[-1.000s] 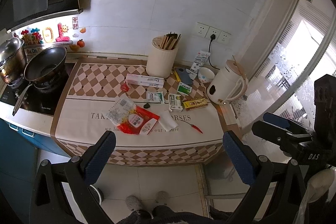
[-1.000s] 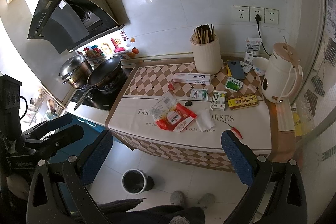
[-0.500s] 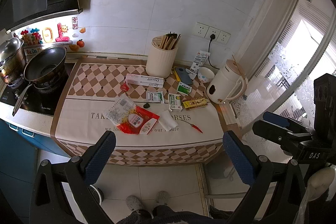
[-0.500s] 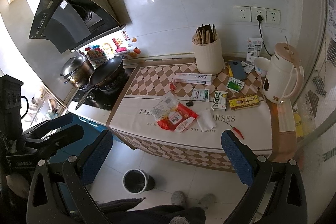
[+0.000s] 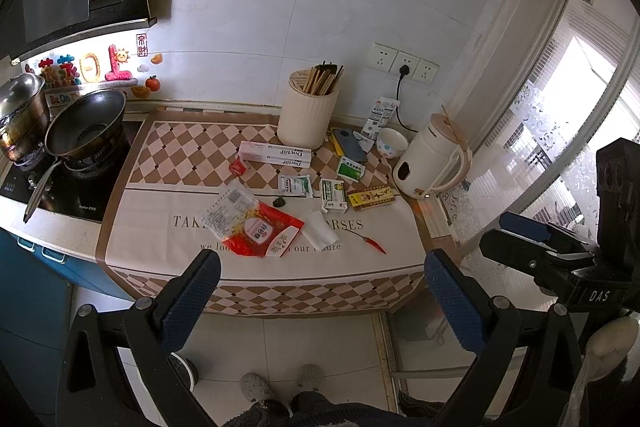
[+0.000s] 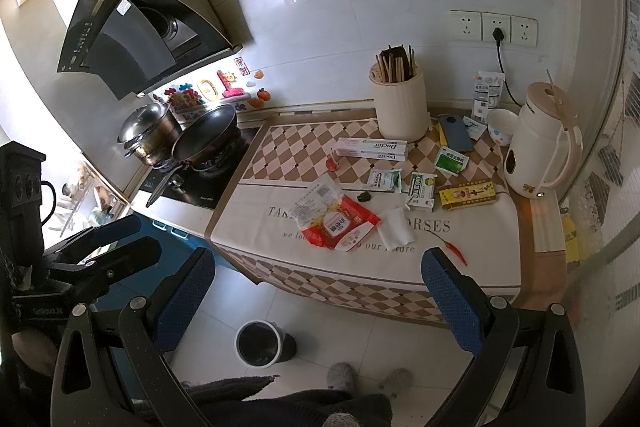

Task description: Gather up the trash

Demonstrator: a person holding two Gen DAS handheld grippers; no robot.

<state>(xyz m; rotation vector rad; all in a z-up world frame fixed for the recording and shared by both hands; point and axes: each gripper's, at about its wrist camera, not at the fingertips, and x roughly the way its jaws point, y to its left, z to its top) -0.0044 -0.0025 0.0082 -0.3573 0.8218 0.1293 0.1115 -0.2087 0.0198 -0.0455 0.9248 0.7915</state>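
Both the left claw (image 5: pixel 320 297) and right claw (image 6: pixel 318 297) are held open and empty, while the red wrapper (image 6: pixel 340 225), judged light and crinkly, lies left of the tissue (image 6: pixel 396 227) and is best pinched at an edge.

Kettle (image 5: pixel 430 159), wok (image 5: pixel 86 123), chopstick holder (image 5: pixel 307 117)

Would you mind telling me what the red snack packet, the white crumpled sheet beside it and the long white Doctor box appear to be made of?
The red snack packet looks like glossy plastic film: it shines and wrinkles, with a clear torn end. The white crumpled sheet seems to be matte tissue or paper, soft-edged and creased. The long white Doctor box looks like printed cardboard, with flat faces and crisp edges.
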